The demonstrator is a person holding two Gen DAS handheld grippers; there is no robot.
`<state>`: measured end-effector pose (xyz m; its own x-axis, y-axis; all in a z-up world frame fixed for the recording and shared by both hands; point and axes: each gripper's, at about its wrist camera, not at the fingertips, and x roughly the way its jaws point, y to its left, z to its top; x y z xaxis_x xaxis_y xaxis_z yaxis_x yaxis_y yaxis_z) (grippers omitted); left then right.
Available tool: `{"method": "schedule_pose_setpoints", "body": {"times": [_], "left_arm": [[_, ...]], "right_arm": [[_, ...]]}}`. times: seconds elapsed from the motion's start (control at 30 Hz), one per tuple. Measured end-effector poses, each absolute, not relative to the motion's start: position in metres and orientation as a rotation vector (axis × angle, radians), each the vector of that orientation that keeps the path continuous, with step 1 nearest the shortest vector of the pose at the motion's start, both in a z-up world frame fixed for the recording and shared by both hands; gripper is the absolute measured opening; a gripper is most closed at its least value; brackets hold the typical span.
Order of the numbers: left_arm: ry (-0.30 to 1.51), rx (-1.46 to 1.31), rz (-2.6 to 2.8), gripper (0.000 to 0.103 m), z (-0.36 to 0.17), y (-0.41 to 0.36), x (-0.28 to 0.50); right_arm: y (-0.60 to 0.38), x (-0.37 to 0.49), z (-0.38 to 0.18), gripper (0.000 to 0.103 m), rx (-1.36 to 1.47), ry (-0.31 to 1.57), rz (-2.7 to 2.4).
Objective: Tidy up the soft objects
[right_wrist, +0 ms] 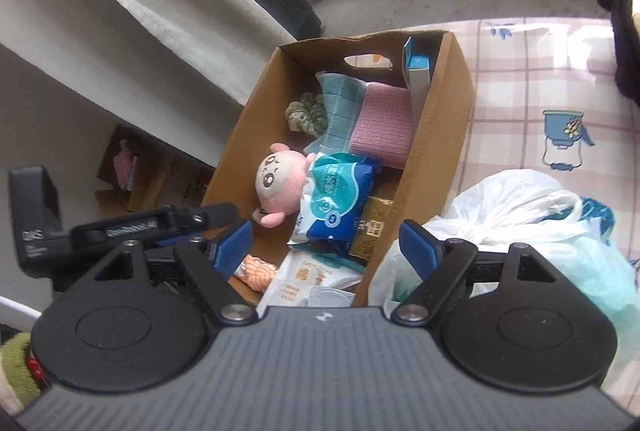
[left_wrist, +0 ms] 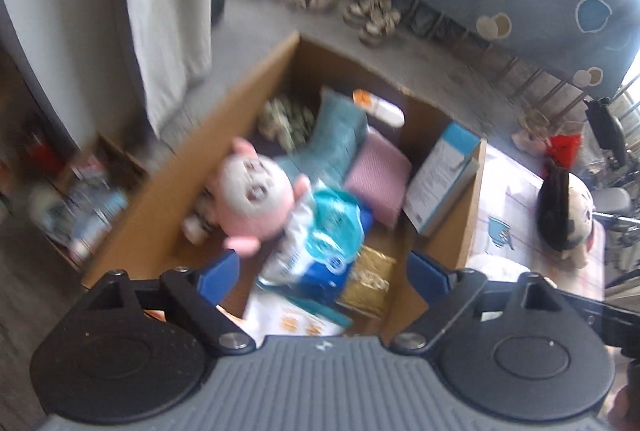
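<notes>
Checked tablecloth (right_wrist: 520, 91), corrugated cardboard box (right_wrist: 436, 135), fuzzy round pink plush (right_wrist: 276, 183) inside

Left wrist view: above cardboard box (left_wrist: 192, 167), facing steeply down along own fingers (left_wrist: 220, 271), blurred, floor and shoes beyond.
Right wrist view: above same box (right_wrist: 436, 135) from near end, angled down, close, checked tablecloth (right_wrist: 520, 91) alongside.
Shared: box interior, pink plush (left_wrist: 248, 195) (right_wrist: 280, 183), blue packet (left_wrist: 324, 243) (right_wrist: 336, 199).
</notes>
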<state>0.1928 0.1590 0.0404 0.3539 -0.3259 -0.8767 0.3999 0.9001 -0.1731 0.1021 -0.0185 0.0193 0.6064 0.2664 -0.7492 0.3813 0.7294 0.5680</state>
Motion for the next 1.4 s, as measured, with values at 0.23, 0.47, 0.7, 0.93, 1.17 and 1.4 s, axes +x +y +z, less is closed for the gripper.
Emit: {"method": "schedule_pose_setpoints", "body": {"times": [0.23, 0.47, 0.7, 0.93, 1.17, 1.4], "left_arm": [[0.96, 0.178, -0.401, 0.103, 0.086, 0.166, 0.154], [0.942, 0.157, -0.361, 0.103, 0.098, 0.182, 0.132], [0.959, 0.227, -0.317, 0.103, 0.089, 0.172, 0.112], [1.051, 0.249, -0.342, 0.1, 0.073, 0.163, 0.096], [1.126, 0.38, -0.385, 0.1, 0.053, 0.159, 0.091], [1.166, 0.47, -0.457, 0.101, 0.049, 0.173, 0.105]], "right_arm": [[-0.001, 0.067, 0.05, 0.098, 0.572, 0.933, -0.155], [0.011, 0.039, 0.055, 0.102, 0.595, 0.953, -0.229], [0.023, 0.016, 0.062, 0.102, 0.547, 0.956, -0.306], [0.043, 0.007, 0.077, 0.102, 0.411, 0.96, -0.425], [0.072, -0.002, 0.076, 0.102, 0.311, 0.987, -0.544], [0.096, -0.002, 0.076, 0.102, 0.262, 1.024, -0.63]]}}
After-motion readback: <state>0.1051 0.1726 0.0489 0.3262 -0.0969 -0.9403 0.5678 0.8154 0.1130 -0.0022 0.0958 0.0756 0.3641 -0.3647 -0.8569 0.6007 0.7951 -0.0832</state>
